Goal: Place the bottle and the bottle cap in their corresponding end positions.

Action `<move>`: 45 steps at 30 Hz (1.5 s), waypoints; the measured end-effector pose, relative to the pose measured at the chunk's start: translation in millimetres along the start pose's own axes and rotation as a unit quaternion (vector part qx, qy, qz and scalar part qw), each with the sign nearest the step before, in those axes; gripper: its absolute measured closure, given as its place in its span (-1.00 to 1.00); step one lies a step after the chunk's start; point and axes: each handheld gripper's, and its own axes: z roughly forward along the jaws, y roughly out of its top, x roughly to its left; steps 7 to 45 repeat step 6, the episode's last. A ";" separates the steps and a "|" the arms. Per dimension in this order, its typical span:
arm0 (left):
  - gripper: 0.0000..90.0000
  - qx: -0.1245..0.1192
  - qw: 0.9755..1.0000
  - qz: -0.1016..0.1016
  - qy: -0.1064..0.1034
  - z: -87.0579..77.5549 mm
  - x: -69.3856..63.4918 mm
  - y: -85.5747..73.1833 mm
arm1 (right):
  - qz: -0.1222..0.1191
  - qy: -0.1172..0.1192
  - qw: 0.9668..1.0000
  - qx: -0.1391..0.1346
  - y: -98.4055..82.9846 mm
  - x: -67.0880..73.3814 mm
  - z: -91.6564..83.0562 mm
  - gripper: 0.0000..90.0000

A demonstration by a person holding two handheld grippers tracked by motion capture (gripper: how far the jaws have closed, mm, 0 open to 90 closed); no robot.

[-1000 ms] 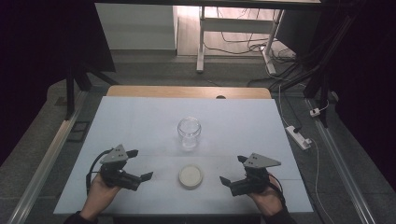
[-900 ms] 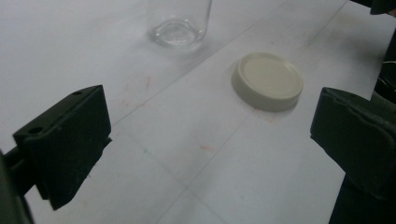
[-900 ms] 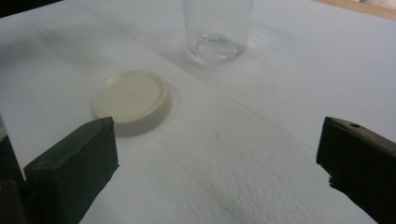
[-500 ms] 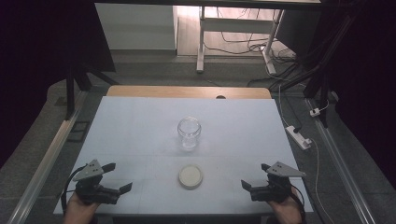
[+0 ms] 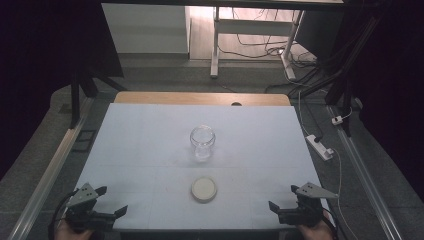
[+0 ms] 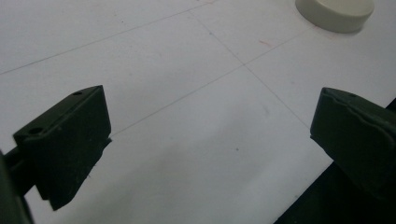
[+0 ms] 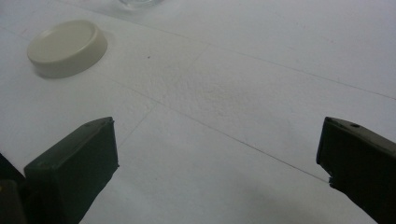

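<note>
The lid point(image 5: 204, 189) lies flat on the table point(image 5: 140, 145), between the two grippers and a little ahead of them; the jar point(image 5: 202, 142) stands upright farther ahead, lidless. The left gripper point(image 5: 111, 208) sits low at the near left corner, jaws wide apart and empty. The right gripper point(image 5: 274, 207) mirrors it at the near right corner, also spread and empty. Beyond the white table: dark floor, cables, a power strip point(image 5: 319, 146).
</note>
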 end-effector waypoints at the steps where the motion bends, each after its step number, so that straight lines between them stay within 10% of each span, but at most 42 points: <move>1: -1.00 0.006 1.000 -0.001 0.004 -0.2 -0.4 -0.7 | 0.002 -0.001 1.000 0.002 -0.5 0.1 -0.8 -1.00; 45: -1.00 0.011 1.000 -0.008 0.002 -0.1 1.6 -1.2 | 0.001 -0.004 1.000 0.008 -0.9 0.9 -0.8 -1.00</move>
